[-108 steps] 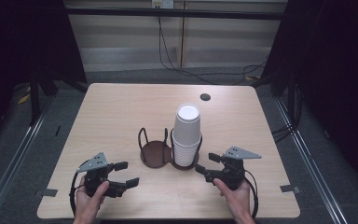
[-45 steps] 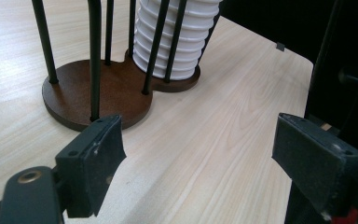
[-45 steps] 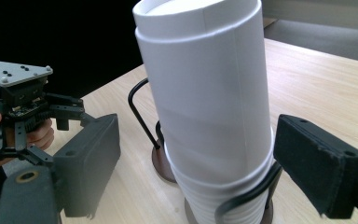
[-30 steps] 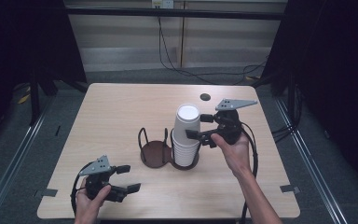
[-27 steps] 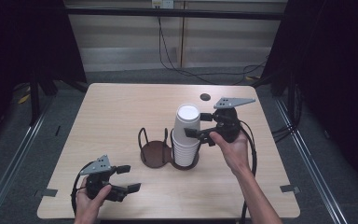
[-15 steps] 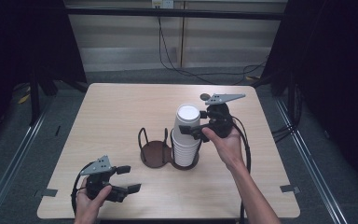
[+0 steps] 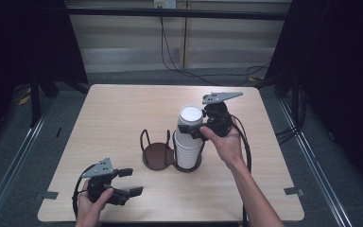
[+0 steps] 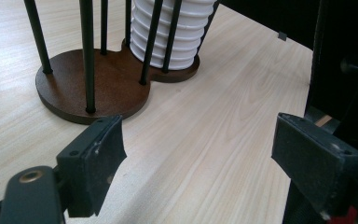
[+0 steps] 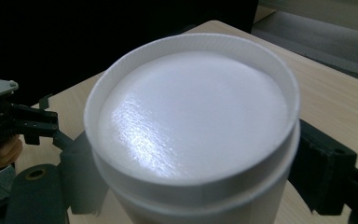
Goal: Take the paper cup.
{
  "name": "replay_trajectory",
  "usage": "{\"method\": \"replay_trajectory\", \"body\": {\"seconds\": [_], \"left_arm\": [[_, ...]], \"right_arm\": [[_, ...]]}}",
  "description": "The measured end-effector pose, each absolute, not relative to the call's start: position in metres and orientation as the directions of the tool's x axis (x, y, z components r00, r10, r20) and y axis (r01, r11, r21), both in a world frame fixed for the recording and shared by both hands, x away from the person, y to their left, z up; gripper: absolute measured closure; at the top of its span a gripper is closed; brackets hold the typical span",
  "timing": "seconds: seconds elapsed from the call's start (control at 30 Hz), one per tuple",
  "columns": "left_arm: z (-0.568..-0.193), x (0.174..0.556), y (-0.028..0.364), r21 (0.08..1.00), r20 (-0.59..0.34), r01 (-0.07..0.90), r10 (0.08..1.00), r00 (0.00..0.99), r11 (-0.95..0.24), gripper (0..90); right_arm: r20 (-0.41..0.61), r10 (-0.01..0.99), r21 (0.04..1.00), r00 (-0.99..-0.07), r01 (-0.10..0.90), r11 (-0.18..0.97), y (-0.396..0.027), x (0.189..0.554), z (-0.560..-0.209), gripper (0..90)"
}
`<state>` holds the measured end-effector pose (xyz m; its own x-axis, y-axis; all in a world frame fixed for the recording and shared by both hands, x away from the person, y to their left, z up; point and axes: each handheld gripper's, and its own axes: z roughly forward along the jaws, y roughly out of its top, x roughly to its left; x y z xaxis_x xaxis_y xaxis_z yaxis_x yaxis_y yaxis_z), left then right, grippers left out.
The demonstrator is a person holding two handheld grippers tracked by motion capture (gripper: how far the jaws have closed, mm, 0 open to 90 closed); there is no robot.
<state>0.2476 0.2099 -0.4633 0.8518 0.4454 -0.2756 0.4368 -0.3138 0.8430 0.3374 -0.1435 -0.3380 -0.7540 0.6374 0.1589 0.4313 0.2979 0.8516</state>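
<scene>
The right gripper has been brought up from the near edge of the desk to the top of the stack of white paper cups, which stands upside down in the right-hand ring of the dark wire cup holder at the middle of the desk. In the right gripper view the topmost cup is seen between the two black jaws, one on either side just under its rim; whether the pads already press on the wall cannot be told, the contact being hidden by the cup itself. The left gripper has been left near the desk's near left corner, its jaws parted with nothing between them, the wood of the desk showing in the gap in the left gripper view. The holder's left-hand ring is seen empty. The approach is judged complete: the top cup appears about to be clamped and lifted off the stack, probably for transfer to the free ring.
</scene>
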Motion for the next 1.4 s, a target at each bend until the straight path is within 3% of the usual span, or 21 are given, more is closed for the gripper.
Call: {"method": "replay_trajectory", "body": {"seconds": [0.67, 1.4], "left_arm": [[-0.463, 0.246, 0.209, 0.84, -0.276, 0.435, 0.437, 0.856, -0.323, 16.8], [-0.464, 0.247, 0.208, 0.842, -0.286, 0.44, 0.432, 0.855, -0.312, 16.1]], "right_arm": [[0.126, 0.64, 0.868, -0.758, 0.397, 0.299, -0.143, 0.333, -0.333, 20.4], [0.207, 0.631, 0.896, -0.748, 0.404, 0.184, -0.157, 0.331, -0.315, 21.1]]}}
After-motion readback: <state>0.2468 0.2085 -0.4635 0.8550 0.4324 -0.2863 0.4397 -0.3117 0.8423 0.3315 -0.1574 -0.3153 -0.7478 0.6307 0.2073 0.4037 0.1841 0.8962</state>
